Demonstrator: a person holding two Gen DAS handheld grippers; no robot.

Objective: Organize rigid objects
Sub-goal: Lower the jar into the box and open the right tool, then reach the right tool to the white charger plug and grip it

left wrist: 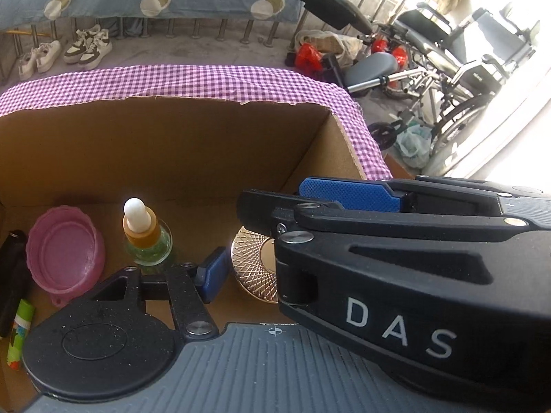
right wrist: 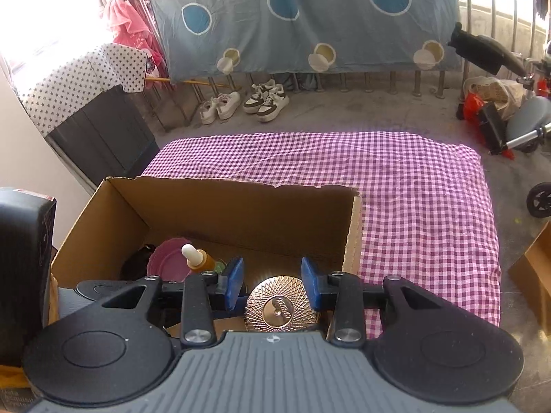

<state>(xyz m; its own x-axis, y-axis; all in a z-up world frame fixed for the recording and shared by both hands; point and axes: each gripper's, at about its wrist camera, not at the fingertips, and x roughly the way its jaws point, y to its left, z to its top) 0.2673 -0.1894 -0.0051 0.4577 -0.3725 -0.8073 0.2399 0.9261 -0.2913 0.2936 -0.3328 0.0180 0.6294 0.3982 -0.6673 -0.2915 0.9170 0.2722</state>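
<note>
A cardboard box stands on a purple checked cloth. Inside it are a pink lid, a dropper bottle with amber liquid, a green tube, a black object and a round gold patterned compact. My right gripper is open over the box, its blue pads on either side of the compact without touching it. In the left wrist view the right gripper crosses in front and hides my left gripper's right finger; only the left blue pad shows, near the compact.
Beyond the table lie sneakers on the concrete floor under a hanging blue sheet. A wheelchair and bags stand to the right. A dark box stands left of the cardboard box. Another carton is at the right edge.
</note>
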